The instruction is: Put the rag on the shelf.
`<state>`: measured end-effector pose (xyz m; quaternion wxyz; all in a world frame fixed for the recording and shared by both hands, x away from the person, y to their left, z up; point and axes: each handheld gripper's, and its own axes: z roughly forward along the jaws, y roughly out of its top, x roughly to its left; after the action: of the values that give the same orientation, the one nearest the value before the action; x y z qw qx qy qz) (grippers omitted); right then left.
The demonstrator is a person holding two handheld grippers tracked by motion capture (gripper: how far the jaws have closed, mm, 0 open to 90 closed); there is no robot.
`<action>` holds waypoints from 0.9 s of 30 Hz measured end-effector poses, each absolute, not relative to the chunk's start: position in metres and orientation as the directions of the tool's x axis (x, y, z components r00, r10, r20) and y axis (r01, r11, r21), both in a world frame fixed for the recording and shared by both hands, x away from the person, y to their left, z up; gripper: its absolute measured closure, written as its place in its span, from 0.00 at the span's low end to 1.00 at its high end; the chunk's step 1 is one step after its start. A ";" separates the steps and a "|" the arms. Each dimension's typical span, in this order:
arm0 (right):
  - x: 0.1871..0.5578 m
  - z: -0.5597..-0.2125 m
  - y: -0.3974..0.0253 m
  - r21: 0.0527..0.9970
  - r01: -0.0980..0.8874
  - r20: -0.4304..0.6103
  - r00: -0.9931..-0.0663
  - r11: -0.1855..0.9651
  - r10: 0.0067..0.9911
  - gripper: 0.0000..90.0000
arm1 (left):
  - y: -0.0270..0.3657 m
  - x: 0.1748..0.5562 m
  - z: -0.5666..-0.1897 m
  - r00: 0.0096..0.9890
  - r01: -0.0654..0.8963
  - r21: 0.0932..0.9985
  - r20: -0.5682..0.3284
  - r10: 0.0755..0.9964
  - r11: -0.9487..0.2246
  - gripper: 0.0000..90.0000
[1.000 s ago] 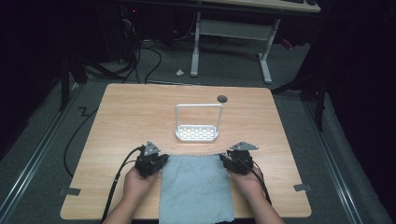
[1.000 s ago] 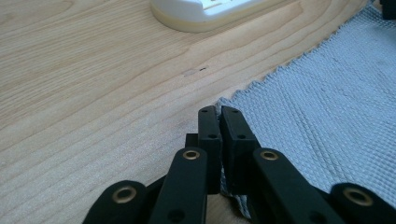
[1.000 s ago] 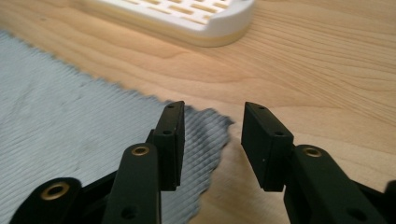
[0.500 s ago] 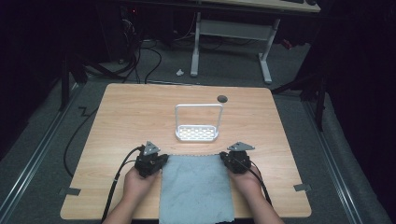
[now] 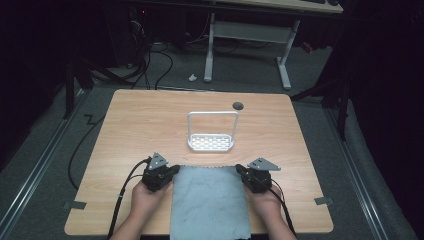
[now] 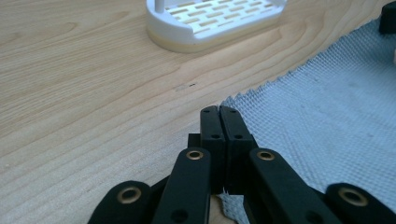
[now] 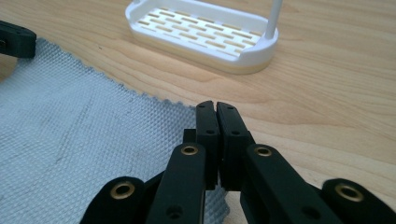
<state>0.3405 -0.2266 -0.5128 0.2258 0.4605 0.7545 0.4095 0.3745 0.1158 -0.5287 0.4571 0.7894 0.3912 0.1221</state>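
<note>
1. Where the wooden surface meets its near edge, a grey cloth lying flat, its near end hanging just over that edge.
2. Woven and bumpy up close, with a zigzag far edge.
3. At the cloth's far left corner, the left claw, jaws pressed together and pinching the cloth, a bit of grey poking out below them.
4. At the far right corner, the right claw, jaws pressed together too, pinching the cloth at its corner.
5. Behind each claw, a hand: left hand, right hand, both low on the surface.
6. On top of each claw, a grey three-cornered plate; behind each, a black cable trailing back.
7. Just beyond the cloth, near the middle of the surface, a white rack with a slotted base and a tall hoop handle.
8. Farther back, a small dark round hole in the surface.
9. Past the surface, on the dark floor, white legs of another desk and loose cables.
</note>
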 end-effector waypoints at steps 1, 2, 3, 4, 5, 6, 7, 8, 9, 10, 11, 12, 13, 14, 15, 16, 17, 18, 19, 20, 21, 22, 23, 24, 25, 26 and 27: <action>0.339 -0.512 -0.227 0.829 0.506 0.039 -0.477 0.238 0.878 0.99 | 0.116 0.373 -0.528 0.662 0.506 0.820 -0.172 0.729 -0.266 0.99; 0.338 -0.510 -0.228 0.831 0.503 0.040 -0.477 0.236 0.878 0.99 | 0.116 0.372 -0.527 0.662 0.502 0.824 -0.170 0.730 -0.264 0.99; 0.337 -0.509 -0.228 0.836 0.495 0.032 -0.479 0.239 0.877 0.99 | 0.116 0.371 -0.527 0.660 0.499 0.827 -0.169 0.732 -0.259 0.99; 0.337 -0.508 -0.229 0.840 0.488 0.030 -0.479 0.238 0.877 0.99 | 0.117 0.370 -0.526 0.660 0.497 0.831 -0.175 0.730 -0.251 0.99; 0.336 -0.506 -0.229 0.844 0.483 0.033 -0.479 0.232 0.877 0.99 | 0.117 0.369 -0.525 0.661 0.494 0.834 -0.179 0.729 -0.243 0.99; 0.335 -0.505 -0.229 0.850 0.475 0.033 -0.479 0.228 0.877 0.99 | 0.117 0.368 -0.523 0.659 0.488 0.840 -0.178 0.731 -0.236 0.99; 0.334 -0.503 -0.230 0.853 0.471 0.032 -0.477 0.225 0.878 0.99 | 0.117 0.366 -0.522 0.659 0.479 0.847 -0.174 0.732 -0.229 0.99; 0.334 -0.502 -0.230 0.858 0.460 0.024 -0.479 0.228 0.877 0.99 | 0.117 0.365 -0.520 0.659 0.470 0.853 -0.169 0.733 -0.226 0.99; 0.333 -0.501 -0.231 0.861 0.456 0.024 -0.479 0.225 0.877 0.99 | 0.118 0.364 -0.519 0.660 0.463 0.858 -0.164 0.733 -0.224 0.99; 0.333 -0.499 -0.231 0.863 0.452 0.023 -0.477 0.223 0.878 0.99 | 0.118 0.363 -0.517 0.658 0.459 0.862 -0.168 0.734 -0.214 0.99; 0.332 -0.498 -0.231 0.868 0.444 0.016 -0.476 0.224 0.879 0.99 | 0.119 0.361 -0.515 0.658 0.454 0.867 -0.169 0.734 -0.207 0.99; 0.331 -0.497 -0.232 0.872 0.435 0.011 -0.476 0.225 0.879 0.99 | 0.119 0.360 -0.514 0.657 0.449 0.871 -0.170 0.735 -0.200 0.99; 0.331 -0.496 -0.233 0.874 0.433 0.012 -0.474 0.221 0.880 0.99 | 0.119 0.359 -0.512 0.657 0.443 0.875 -0.171 0.734 -0.193 0.99; 0.331 -0.495 -0.234 0.878 0.427 0.013 -0.473 0.217 0.881 0.99 | 0.119 0.358 -0.510 0.657 0.437 0.880 -0.169 0.734 -0.189 0.99; 0.330 -0.493 -0.234 0.881 0.422 0.012 -0.471 0.213 0.882 0.99 | 0.119 0.357 -0.507 0.658 0.429 0.884 -0.166 0.734 -0.185 0.99; 0.329 -0.492 -0.235 0.885 0.415 0.009 -0.473 0.213 0.881 0.99 | 0.119 0.356 -0.505 0.660 0.421 0.889 -0.164 0.733 -0.180 0.99; 0.328 -0.491 -0.235 0.888 0.409 0.008 -0.473 0.212 0.881 0.99 | 0.119 0.354 -0.503 0.662 0.413 0.893 -0.162 0.732 -0.176 0.99; 0.327 -0.489 -0.235 0.892 0.400 0.005 -0.475 0.211 0.880 0.99 | 0.118 0.353 -0.500 0.663 0.405 0.898 -0.158 0.732 -0.173 0.99; 0.326 -0.488 -0.235 0.896 0.392 0.001 -0.474 0.210 0.881 0.99 | 0.118 0.352 -0.497 0.665 0.398 0.902 -0.157 0.730 -0.168 0.99; 0.325 -0.486 -0.235 0.900 0.383 -0.001 -0.474 0.207 0.881 0.99 | 0.118 0.350 -0.495 0.667 0.388 0.907 -0.155 0.729 -0.162 0.99; 0.324 -0.484 -0.235 0.904 0.377 -0.001 -0.473 0.204 0.881 0.99 | 0.118 0.349 -0.492 0.669 0.379 0.912 -0.151 0.728 -0.159 0.99; 0.323 -0.483 -0.235 0.907 0.369 -0.003 -0.473 0.201 0.881 0.99 | 0.117 0.347 -0.490 0.671 0.370 0.916 -0.146 0.727 -0.158 0.99; 0.322 -0.481 -0.235 0.911 0.360 -0.007 -0.474 0.201 0.880 0.99 | 0.117 0.346 -0.487 0.673 0.362 0.920 -0.144 0.725 -0.153 0.99; 0.321 -0.479 -0.235 0.914 0.353 -0.009 -0.475 0.200 0.880 0.99 | 0.117 0.345 -0.484 0.675 0.354 0.923 -0.140 0.725 -0.151 0.99; 0.320 -0.478 -0.235 0.917 0.346 -0.010 -0.474 0.197 0.881 0.99 | 0.117 0.344 -0.482 0.675 0.345 0.928 -0.139 0.724 -0.144 0.99; 0.319 -0.476 -0.235 0.921 0.335 -0.015 -0.476 0.197 0.880 0.99 | 0.118 0.342 -0.479 0.677 0.337 0.931 -0.136 0.723 -0.140 0.99; 0.317 -0.473 -0.234 0.925 0.324 -0.022 -0.476 0.199 0.879 0.99 | 0.119 0.341 -0.476 0.677 0.329 0.935 -0.134 0.723 -0.135 0.99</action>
<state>0.3171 -0.2343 -0.4732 0.2929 0.4199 0.7166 0.4737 0.3412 0.1189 -0.4761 0.5507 0.7317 0.3596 0.1791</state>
